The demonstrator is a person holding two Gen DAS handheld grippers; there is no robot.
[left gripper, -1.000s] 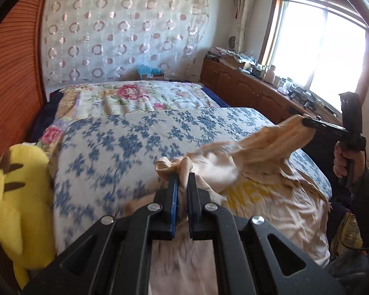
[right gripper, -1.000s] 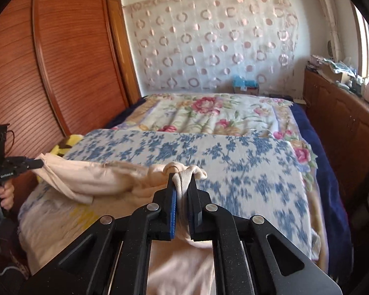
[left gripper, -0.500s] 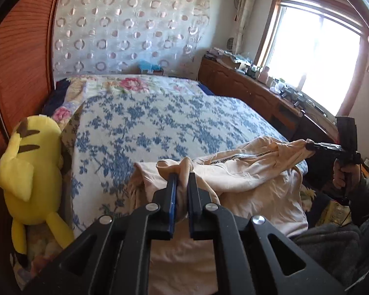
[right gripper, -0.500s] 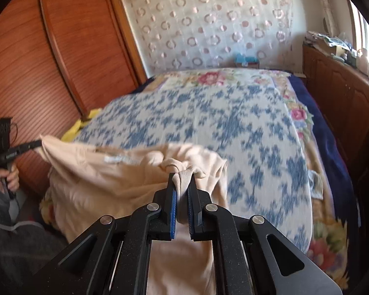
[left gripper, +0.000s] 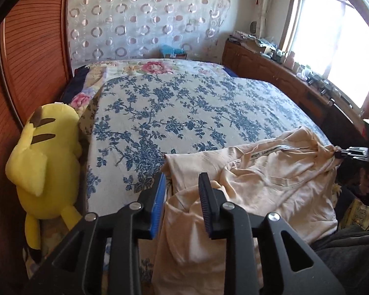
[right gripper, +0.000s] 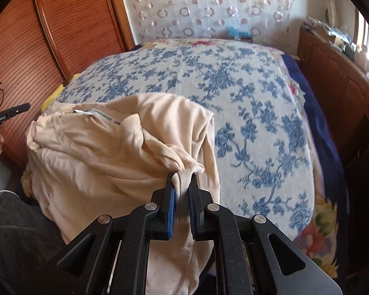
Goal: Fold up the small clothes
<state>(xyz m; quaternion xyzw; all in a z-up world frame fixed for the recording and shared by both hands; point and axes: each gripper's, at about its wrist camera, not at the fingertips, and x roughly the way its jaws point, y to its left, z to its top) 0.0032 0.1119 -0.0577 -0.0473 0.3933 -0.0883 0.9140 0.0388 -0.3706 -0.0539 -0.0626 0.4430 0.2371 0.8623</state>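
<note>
A cream shirt (left gripper: pixel 270 179) lies at the near edge of the bed, partly hanging over it; it also shows in the right wrist view (right gripper: pixel 105 152). My left gripper (left gripper: pixel 183 184) is open, its jaws apart around a fold of the shirt without pinching it. My right gripper (right gripper: pixel 182 179) is shut on a bunched corner of the shirt. The right gripper also shows at the far right of the left wrist view (left gripper: pixel 342 153), pinching the shirt's other end. The left gripper shows at the left edge of the right wrist view (right gripper: pixel 24 108).
The blue-flowered blanket (left gripper: pixel 184 113) covers the bed. A yellow plush toy (left gripper: pixel 41 157) leans against the wooden wardrobe (right gripper: pixel 51 36) on the left. A wooden sideboard (left gripper: pixel 295 81) with clutter runs under the window on the right.
My left gripper has opened and let go of the shirt's corner. The shirt has been pulled back and now rests at the bed's near edge. The right gripper still holds its corner.
</note>
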